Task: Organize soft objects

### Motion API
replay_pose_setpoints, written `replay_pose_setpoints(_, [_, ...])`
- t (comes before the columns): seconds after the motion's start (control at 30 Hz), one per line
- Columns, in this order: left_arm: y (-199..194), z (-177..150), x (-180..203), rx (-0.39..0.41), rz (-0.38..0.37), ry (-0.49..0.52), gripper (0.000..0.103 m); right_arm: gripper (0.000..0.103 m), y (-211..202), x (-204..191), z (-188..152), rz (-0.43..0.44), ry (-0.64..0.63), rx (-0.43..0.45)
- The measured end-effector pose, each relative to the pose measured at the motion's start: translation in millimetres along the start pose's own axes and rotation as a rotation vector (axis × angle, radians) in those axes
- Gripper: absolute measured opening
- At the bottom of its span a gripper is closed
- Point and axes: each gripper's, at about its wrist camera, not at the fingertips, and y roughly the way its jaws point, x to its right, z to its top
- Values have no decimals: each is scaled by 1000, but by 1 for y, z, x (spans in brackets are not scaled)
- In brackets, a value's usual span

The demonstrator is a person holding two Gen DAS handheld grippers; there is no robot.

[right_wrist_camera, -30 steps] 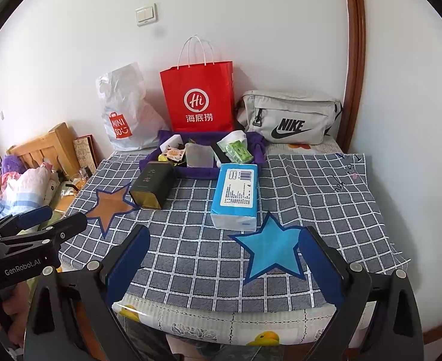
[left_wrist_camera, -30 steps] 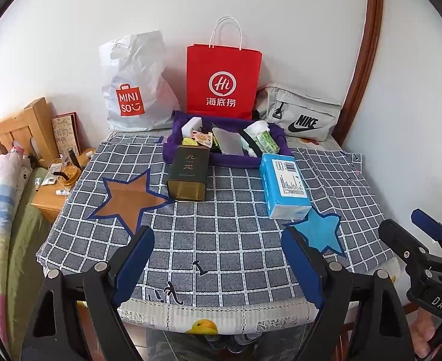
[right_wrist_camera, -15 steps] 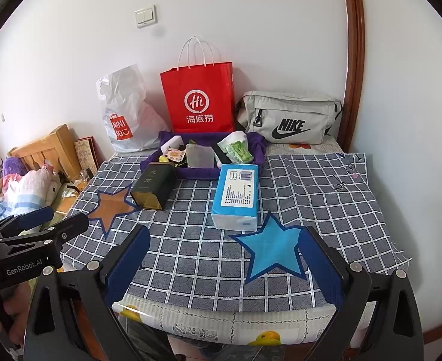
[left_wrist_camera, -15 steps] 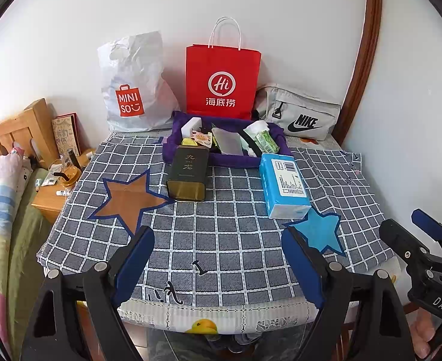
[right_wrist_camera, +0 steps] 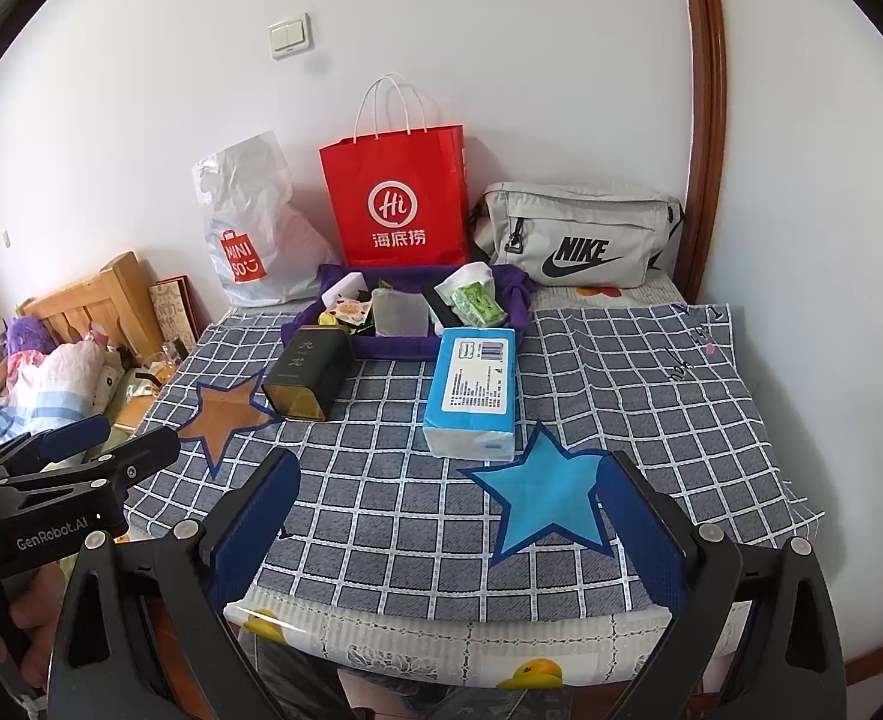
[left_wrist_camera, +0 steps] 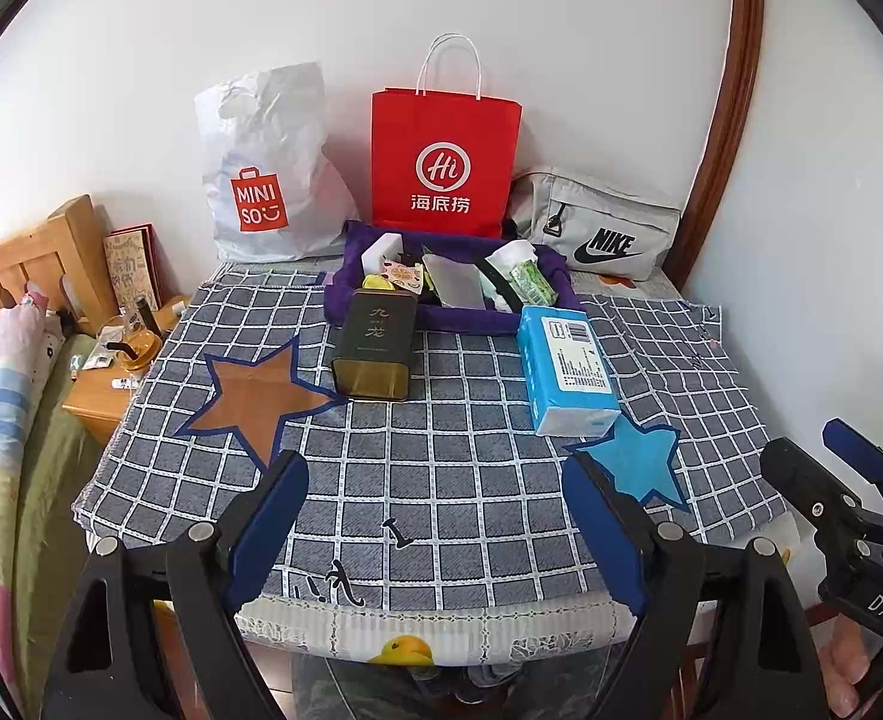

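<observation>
Tissue pack [left_wrist_camera: 567,369] lies flat on checked cloth [left_wrist_camera: 441,480], touching purple tray [left_wrist_camera: 345,294] at its far end, dark tin [left_wrist_camera: 375,345] to its left. Left gripper [left_wrist_camera: 435,504] and right gripper [right_wrist_camera: 447,504] both spread wide, empty, over near table edge.

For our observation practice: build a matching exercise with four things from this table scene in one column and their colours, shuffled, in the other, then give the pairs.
Things:
1. paper bag
2. tissue pack
3. tray
4. waist bag

Colours:
A. purple
B. grey
C. red
D. light blue

Pairs: 1-C, 2-D, 3-A, 4-B
</observation>
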Motion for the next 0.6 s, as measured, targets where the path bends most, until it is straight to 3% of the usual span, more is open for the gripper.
replay_pose_setpoints(0.6, [5, -1, -2, 2, -1, 5, 86, 98, 0, -2, -1, 3, -2, -3])
